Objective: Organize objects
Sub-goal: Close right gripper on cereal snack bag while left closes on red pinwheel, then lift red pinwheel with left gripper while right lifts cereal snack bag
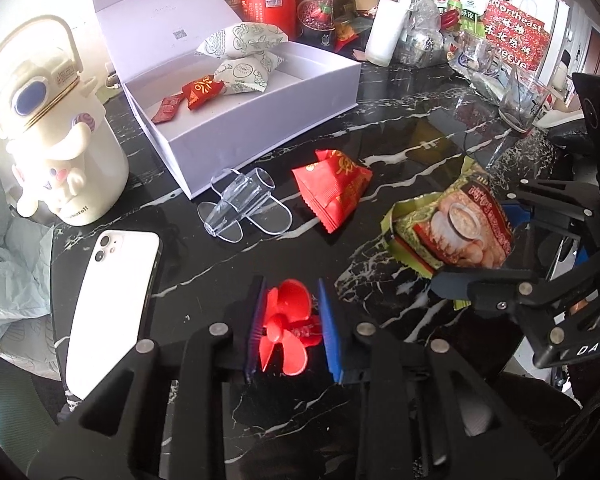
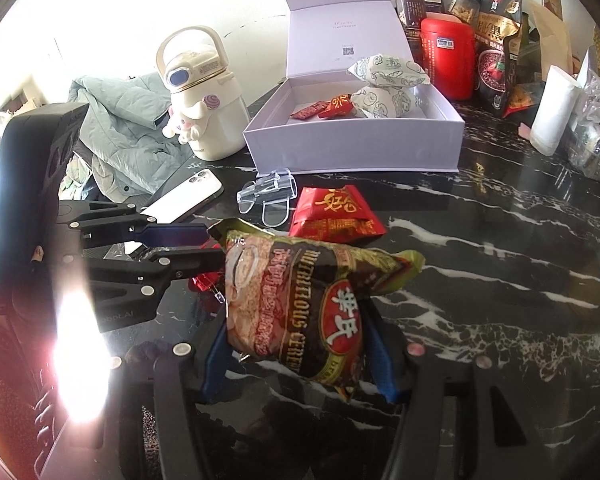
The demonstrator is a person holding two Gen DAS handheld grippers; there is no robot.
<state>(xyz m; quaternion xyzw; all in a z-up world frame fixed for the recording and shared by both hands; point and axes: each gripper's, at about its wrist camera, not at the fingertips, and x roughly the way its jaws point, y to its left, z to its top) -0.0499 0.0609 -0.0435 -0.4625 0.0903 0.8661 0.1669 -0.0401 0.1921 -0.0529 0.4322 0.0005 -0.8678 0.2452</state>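
1 cereal packet (image 2: 300,312) lengthwise, box-pointing (image 2: 352,148)

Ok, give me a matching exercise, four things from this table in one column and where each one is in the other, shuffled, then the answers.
Things:
1. red plastic propeller
2. green cereal packet
3. white smartphone
4. clear plastic stand

Places:
A. lying face down on the black marble table, left of the left tool
B. on the table just in front of the open white box
C. between the left tool's blue pads
D. gripped by the right tool

Pairs: 1-C, 2-D, 3-A, 4-B
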